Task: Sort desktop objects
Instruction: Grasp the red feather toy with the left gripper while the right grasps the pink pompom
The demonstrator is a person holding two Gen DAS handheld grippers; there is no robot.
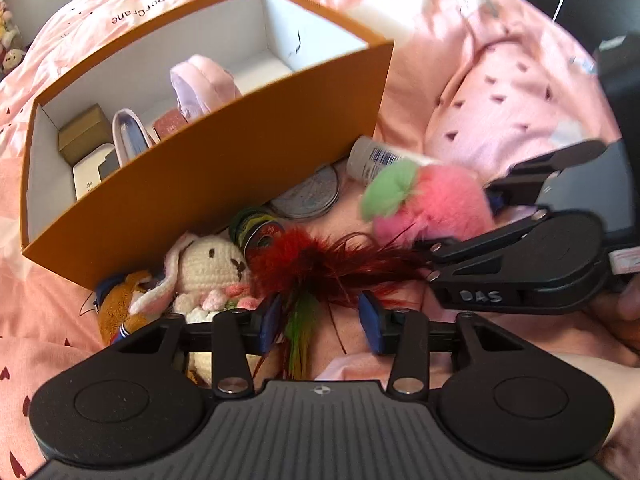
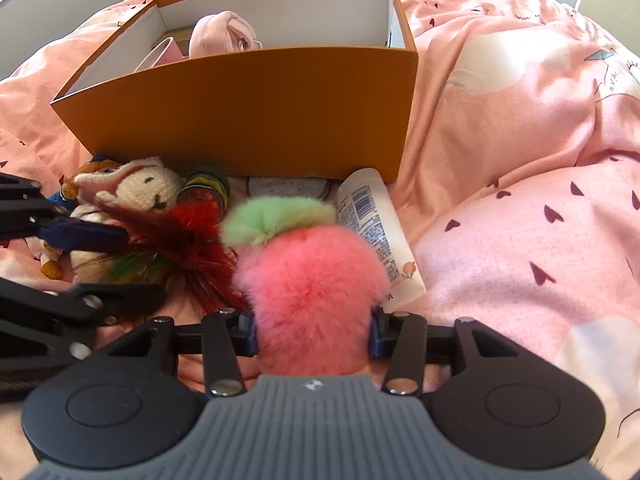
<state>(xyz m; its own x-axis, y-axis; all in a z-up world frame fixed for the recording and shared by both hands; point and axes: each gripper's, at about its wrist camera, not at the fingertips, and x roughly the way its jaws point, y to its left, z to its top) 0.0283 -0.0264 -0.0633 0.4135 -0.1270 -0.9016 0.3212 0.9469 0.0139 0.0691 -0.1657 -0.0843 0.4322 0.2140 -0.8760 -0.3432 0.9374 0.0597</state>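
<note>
From the left wrist view, the left claw (image 1: 322,318) hangs over a pile of small things on a pink bedspread (image 1: 520,92). Its blue pads stand partly apart with the red and green feather toy (image 1: 316,268) running between them; the left pad touches the feathers, the right one has bare cloth beside it, so the feathers are not pinched. Behind the pile stands an orange box (image 1: 224,164), open at the top, with a pink plush (image 1: 204,84), a small brown carton (image 1: 84,132) and other items inside. Against the box's near wall lie a crocheted rabbit (image 1: 212,268), a brown soft toy (image 1: 120,300), a round tin (image 1: 308,196) and a white tube (image 1: 376,158). A fluffy pink strawberry (image 1: 424,208) sits to the right, with the right claw (image 1: 496,200) around it, its fingertips buried in fur.

From the right wrist view, the right claw (image 2: 312,330) has the pink strawberry (image 2: 312,288) between its pads, both pads sunk into the fur; it looks gripped, though the fluff hides the true contact. The white tube (image 2: 376,236) lies just right of it, touching the fur. The orange box (image 2: 248,112) stands behind. At left the left claw (image 2: 100,256) is in the feather toy (image 2: 188,236), beside the rabbit (image 2: 140,188).
</note>
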